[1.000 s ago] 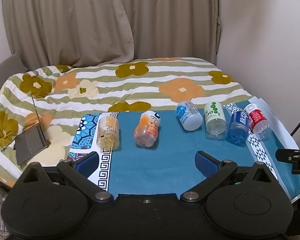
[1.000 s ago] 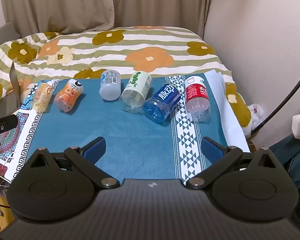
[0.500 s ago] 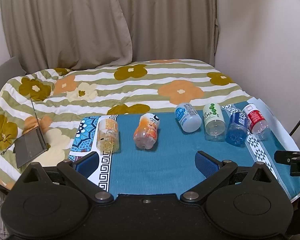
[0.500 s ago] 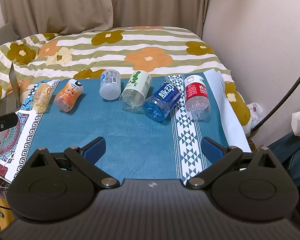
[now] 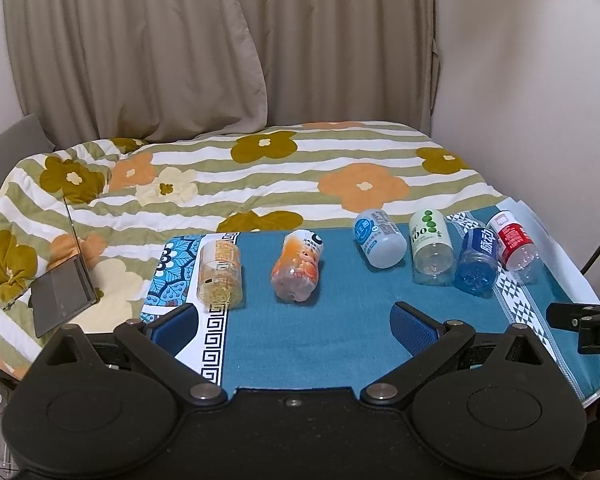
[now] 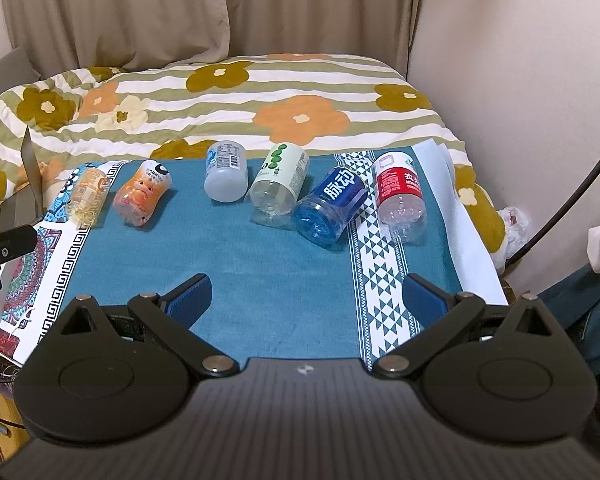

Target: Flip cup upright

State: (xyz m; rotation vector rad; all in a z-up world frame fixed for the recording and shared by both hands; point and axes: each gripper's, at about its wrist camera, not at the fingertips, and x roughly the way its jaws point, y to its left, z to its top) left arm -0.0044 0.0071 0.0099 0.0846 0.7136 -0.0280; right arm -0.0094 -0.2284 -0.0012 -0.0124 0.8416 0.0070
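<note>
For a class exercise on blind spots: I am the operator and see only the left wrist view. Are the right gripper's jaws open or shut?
Observer: Open. The right gripper has its jaws wide apart and empty, over the blue mat, short of the red-label cup.
Operator: Anything past the mat's right edge?
Observer: A crumpled white plastic bag lies low beside the flowered quilt.
</note>
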